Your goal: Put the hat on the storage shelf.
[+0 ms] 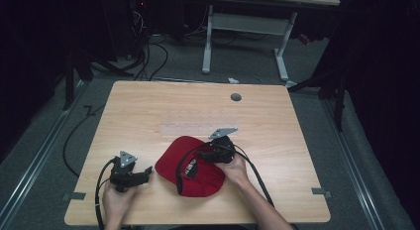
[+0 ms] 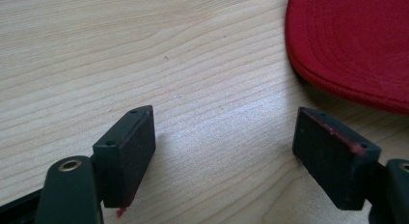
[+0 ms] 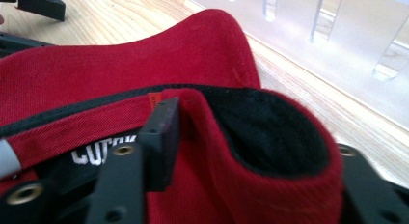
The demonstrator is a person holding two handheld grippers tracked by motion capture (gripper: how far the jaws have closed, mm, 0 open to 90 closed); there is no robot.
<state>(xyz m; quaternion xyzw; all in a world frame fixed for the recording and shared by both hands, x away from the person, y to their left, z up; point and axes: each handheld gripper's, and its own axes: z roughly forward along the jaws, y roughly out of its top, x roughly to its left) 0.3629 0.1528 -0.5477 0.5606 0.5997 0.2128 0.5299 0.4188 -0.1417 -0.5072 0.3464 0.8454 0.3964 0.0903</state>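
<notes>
On the counter [image 1: 163, 106], a red cap [image 1: 190, 165] lies near the front edge. The right hand-held gripper [image 1: 210, 154] pinches a bunched fold of its crown between its jaws. The left hand-held gripper [image 1: 144, 173], beside the brim, stands wide, holding nothing

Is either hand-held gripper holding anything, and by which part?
The right hand-held gripper pinches the red cap by a bunched fold of its crown fabric. The left hand-held gripper holds nothing.

Dim lab or recording room, wooden table [image 1: 148, 106] on grey carpet, loose cables [image 1: 148, 56] (floor behind), adjustable desk frame [image 1: 245, 24]
</notes>
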